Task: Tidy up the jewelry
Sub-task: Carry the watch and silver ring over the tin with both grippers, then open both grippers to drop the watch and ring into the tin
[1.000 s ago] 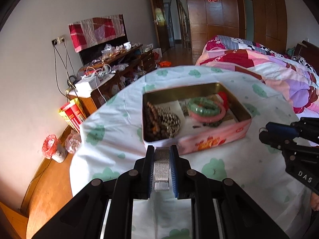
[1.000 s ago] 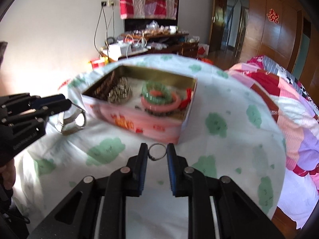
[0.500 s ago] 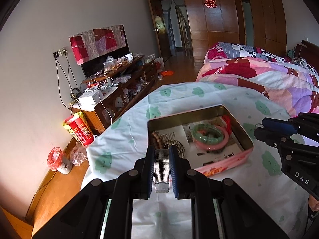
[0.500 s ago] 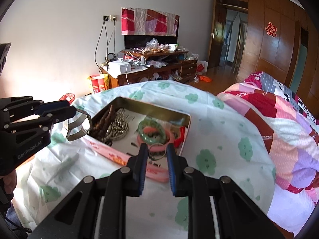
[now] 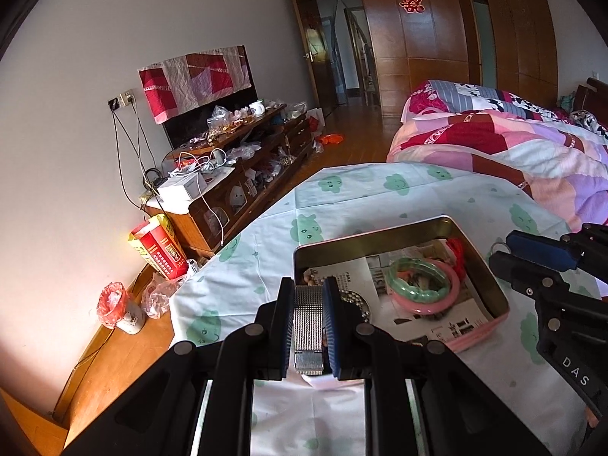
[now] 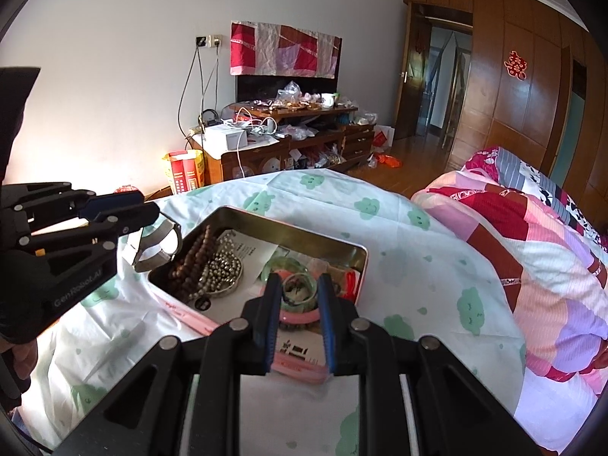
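Jewelry tin point(image 6: 212, 224) sits on the desk. The left gripper point(image 5: 308, 323) pinches a stiff, slippery mesh watch band point(image 5: 307, 315); the right gripper point(image 6: 298, 304) fingers pinch a thin, light ring point(image 6: 298, 288) above the bangles point(image 5: 421, 285).

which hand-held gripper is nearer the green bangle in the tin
Right. The right hand-held gripper hangs directly over the green bangle, holding a thin ring. The left hand-held gripper, clamping a mesh band, sits over the tin's opposite, beaded end.

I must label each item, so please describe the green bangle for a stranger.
On the cloud-print sheet stands an open tin. The green bangle lies in its right half on a wider pink ring; it alone is translucent green.
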